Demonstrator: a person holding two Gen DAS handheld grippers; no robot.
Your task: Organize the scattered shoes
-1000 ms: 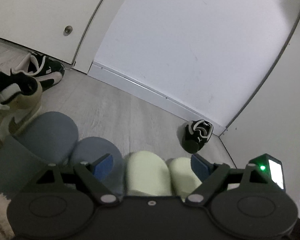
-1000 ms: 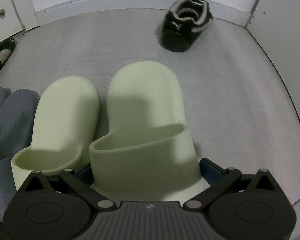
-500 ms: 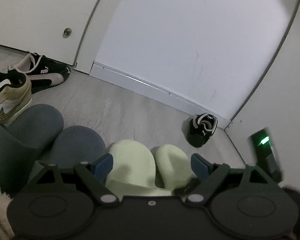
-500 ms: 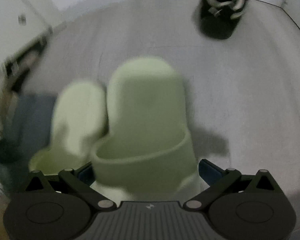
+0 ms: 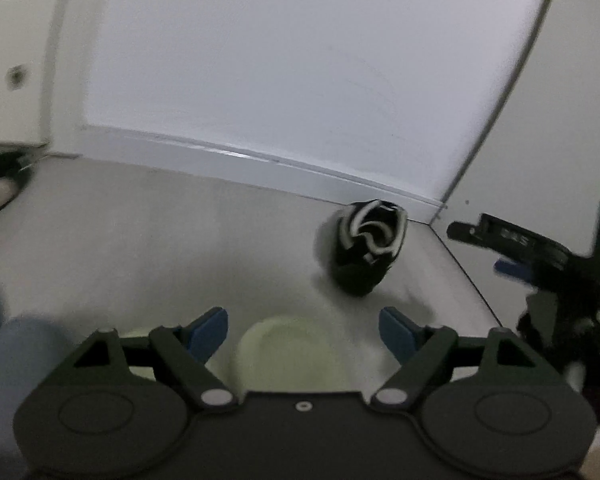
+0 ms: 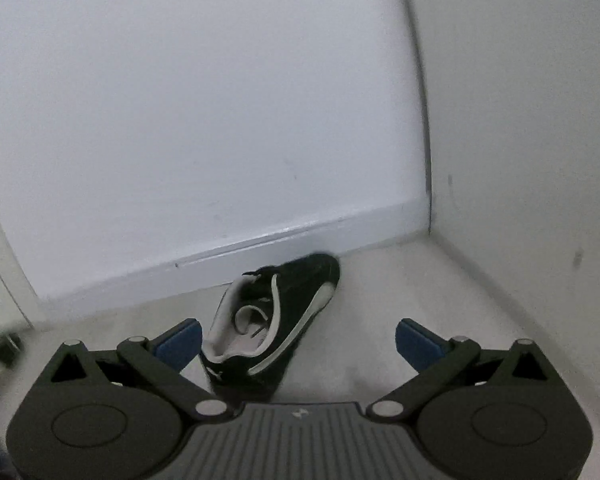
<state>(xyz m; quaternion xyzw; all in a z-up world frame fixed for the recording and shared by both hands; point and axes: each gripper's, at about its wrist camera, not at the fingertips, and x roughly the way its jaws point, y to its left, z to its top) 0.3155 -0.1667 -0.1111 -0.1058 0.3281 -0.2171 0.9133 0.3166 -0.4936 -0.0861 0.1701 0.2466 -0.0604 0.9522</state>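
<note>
A black sneaker with white trim point(image 6: 276, 320) lies on the floor close to the baseboard, near the room's corner. Its heel end points toward my right gripper point(image 6: 298, 342), which is open. The sneaker sits between the blue pads, nearer the left one, and neither pad presses on it. In the left wrist view the same sneaker point(image 5: 364, 252) lies ahead and to the right. My left gripper point(image 5: 302, 332) is open, and the toe of a pale green slipper point(image 5: 292, 348) shows low between its fingers, not gripped. The right gripper point(image 5: 496, 252) enters from the right edge.
A grey-blue slipper point(image 5: 4, 344) lies at the lower left, and a dark shoe point(image 5: 0, 188) is blurred at the far left. The white baseboard point(image 6: 260, 248) and the side wall point(image 6: 520, 200) close off the corner. Bare grey floor point(image 5: 140, 240) stretches left of the sneaker.
My right gripper has left the green slipper and moved up to the black sneaker in the corner. The left view has swung right toward that corner, and the slippers have slid down out of sight.
</note>
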